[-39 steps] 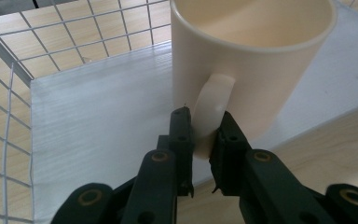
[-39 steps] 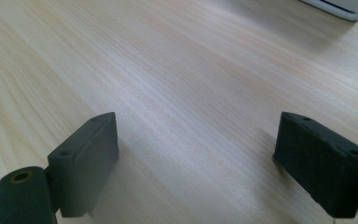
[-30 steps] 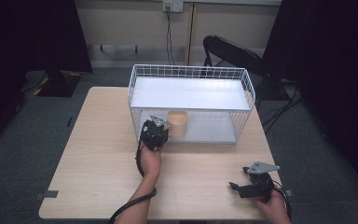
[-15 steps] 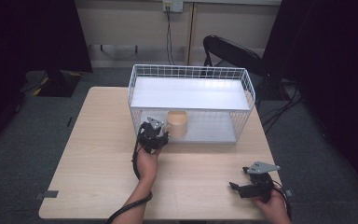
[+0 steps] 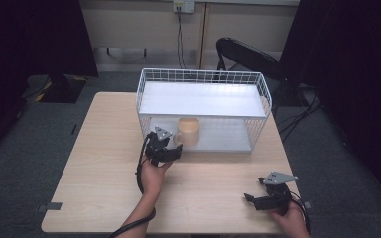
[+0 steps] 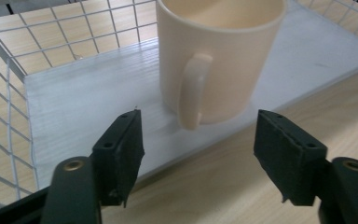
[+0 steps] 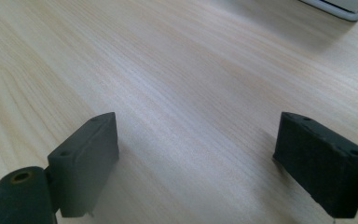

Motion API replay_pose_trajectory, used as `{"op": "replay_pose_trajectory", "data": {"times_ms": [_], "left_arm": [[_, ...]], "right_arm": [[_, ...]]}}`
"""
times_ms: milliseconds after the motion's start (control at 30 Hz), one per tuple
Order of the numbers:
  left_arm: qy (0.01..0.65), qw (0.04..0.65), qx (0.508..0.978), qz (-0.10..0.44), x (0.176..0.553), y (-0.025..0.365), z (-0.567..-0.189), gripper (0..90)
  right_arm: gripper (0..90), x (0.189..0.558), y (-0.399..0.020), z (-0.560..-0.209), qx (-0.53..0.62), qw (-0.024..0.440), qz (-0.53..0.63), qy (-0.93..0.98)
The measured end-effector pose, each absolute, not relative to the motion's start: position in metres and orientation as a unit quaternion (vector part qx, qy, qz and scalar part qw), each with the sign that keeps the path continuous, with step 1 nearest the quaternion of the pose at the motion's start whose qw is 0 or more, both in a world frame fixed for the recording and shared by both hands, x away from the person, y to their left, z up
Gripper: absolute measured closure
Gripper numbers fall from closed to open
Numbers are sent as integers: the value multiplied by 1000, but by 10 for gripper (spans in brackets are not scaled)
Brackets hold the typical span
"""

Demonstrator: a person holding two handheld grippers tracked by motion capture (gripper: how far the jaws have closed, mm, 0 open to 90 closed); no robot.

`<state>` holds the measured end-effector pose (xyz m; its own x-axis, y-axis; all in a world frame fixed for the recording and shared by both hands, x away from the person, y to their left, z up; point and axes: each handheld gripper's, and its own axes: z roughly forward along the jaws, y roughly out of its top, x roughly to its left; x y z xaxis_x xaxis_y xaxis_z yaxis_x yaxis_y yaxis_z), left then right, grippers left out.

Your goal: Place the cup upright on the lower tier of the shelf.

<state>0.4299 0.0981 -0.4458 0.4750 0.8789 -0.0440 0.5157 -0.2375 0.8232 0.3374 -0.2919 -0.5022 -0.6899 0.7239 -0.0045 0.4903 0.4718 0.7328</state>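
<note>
Both tongs gape: left tongs [image 6: 198,154] facing mug [image 6: 216,56], right tongs [image 7: 196,163] over table [image 7: 177,70]

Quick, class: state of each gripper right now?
Left gripper: open, empty, jaws either side of the mug handle without touching.
Right gripper: open, empty, above the table.

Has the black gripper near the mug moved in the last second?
Yes. The left gripper has pulled back slightly from the mug, toward the person and away from the wire basket. The mug itself stayed put.
</note>
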Motion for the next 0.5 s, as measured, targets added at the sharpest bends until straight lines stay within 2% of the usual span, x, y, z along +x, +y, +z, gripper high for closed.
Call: {"op": "replay_pose_trajectory", "data": {"times_ms": [233, 500], "left_arm": [[452, 413, 765, 199, 426, 103, -449, 288], [444, 423, 768, 183, 422, 108, -448, 203]], "right_arm": [[129, 337, -292, -502, 360, 159, 367, 843], [130, 337, -292, -502, 360, 159, 367, 843]]}}
